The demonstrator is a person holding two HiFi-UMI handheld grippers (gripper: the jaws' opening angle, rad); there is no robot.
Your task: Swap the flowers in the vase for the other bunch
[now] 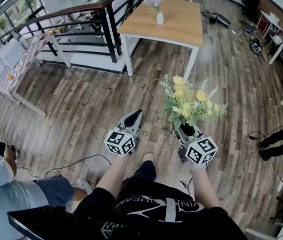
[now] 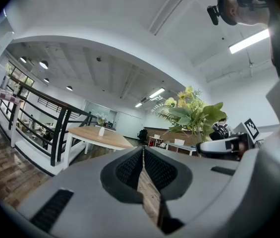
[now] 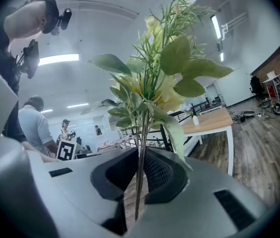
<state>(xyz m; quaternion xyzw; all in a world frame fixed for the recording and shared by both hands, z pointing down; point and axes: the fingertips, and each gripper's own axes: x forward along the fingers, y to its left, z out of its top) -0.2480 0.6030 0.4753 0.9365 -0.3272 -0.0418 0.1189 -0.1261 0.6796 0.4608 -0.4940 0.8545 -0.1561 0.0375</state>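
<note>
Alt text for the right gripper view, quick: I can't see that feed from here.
The right gripper is shut on the thin green stems of a bunch of yellow flowers with green leaves, held upright. Behind it to the right, a small white vase stands on a light wooden table.

Flowers in the distant vase are too small to identify; the left edge crops a bystander.

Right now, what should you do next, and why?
Probably walk to the table: the vase there holds purple flowers, far ahead, while the right gripper is shut on the yellow bunch and the left gripper is shut, empty.
</note>
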